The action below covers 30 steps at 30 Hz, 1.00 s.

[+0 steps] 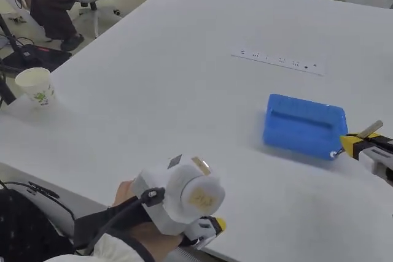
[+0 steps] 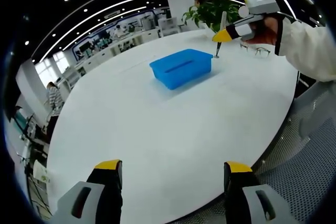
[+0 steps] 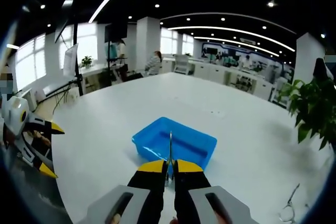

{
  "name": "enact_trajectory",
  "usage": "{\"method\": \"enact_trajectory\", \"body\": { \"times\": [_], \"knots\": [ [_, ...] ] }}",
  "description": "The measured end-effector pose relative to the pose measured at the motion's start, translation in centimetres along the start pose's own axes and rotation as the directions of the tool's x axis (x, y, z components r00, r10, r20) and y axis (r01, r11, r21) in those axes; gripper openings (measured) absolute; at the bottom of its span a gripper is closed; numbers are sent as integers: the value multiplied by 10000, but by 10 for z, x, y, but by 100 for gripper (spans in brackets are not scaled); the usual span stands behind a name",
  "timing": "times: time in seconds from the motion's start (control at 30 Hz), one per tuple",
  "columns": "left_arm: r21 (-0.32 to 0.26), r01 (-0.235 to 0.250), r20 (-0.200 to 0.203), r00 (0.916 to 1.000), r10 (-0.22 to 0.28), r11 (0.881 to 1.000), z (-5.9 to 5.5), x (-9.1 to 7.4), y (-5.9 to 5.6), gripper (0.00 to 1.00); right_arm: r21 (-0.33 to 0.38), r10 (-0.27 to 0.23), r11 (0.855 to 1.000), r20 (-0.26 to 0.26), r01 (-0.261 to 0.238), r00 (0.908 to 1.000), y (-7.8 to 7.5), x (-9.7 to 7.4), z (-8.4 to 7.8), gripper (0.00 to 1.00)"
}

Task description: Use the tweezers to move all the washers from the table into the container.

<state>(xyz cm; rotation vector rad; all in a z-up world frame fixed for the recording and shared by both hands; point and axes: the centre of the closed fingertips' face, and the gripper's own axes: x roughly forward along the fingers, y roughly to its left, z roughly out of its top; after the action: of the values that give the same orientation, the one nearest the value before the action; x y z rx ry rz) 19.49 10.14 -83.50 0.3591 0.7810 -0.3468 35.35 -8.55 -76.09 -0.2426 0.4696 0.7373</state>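
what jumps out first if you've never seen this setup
The bright blue container stands out on the big white table. The right gripper is shut on thin tweezers pointing at the container's edge, while the left gripper hangs open at the near table edge.

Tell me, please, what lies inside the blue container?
In the right gripper view, the floor of the blue container looks plain blue where it shows. The tweezers, held in the shut right tool, cover a thin strip of it, and the near wall hides the nearest part.
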Motion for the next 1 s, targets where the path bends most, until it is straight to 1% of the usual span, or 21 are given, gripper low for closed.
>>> {"method": "enact_trajectory", "body": {
  "times": [0.3,0.43,0.6,0.7,1.0],
  "knots": [
    [23,4,-73,10000,-4,10000,-1,0,0,80,-142,-45,9999,168,47,9998,-9,4,13,2],
    [-4,-1,-105,9999,1,10000,-2,2,0,80,-206,-62,9998,238,67,9997,-12,9,18,2],
    [35,16,-175,9998,-15,10000,-2,2,-1,80,-400,-112,9991,281,123,9995,-17,20,24,2],
    [42,29,-230,9997,-28,10000,-3,3,-1,80,-317,-99,9994,180,105,9998,-23,30,22,2],
    [95,87,-471,9989,-82,9999,-7,5,-2,80,-237,-10,9997,-156,7,9999,-26,49,10,2]
  ]
}}
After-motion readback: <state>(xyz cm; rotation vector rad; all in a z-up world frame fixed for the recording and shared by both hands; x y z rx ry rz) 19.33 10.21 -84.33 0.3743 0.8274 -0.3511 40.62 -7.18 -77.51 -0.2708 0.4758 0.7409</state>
